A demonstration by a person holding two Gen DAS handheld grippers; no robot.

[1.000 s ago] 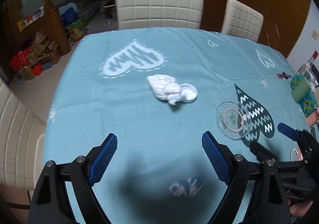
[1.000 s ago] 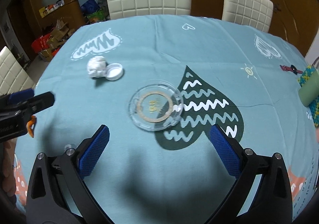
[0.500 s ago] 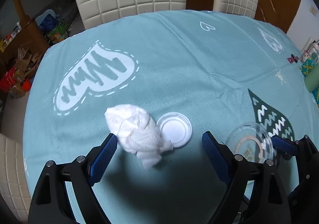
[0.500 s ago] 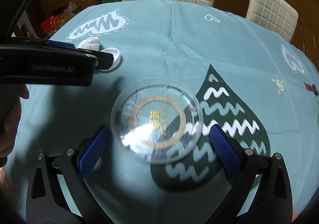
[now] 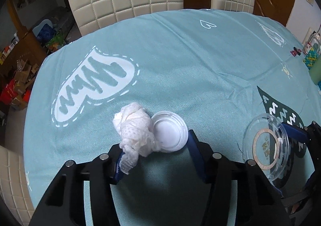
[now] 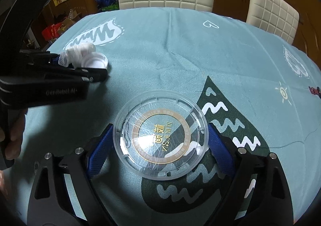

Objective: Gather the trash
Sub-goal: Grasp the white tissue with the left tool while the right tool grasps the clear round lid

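i have both pieces of rubbish bracketed but nothing is off the teal heart-patterned cloth-covered surface [image 5: 180, 61] yet, so i'd judge the collecting as barely begun.

my left claw [image 5: 154, 157] is partly drawn in around two things at once: the crumpled white paper tissue [image 5: 134, 129] drapes over its left blue pad, and the small white round plastic lid [image 5: 169, 131] sits against the tip of its right pad. tissue and lid touch each other. whether the pads are really squeezing them i cannot tell; both seem to rest on the cloth.

my right claw [image 6: 158, 145] is spread about as wide as the clear round plastic container lid with the gold-ringed label [image 6: 160, 135], one blue pad at each side of its rim. the pads look to be touching or just beside the rim; i cannot say a firm pinch is made, and the lid lies flat on the dark green heart print.

what is left, as i read it: closing properly on each load, lifting, and carrying them to a bin, which i do not see in either view. the thin lid rim may slip when squeezed, and the tissue may drop the little lid.
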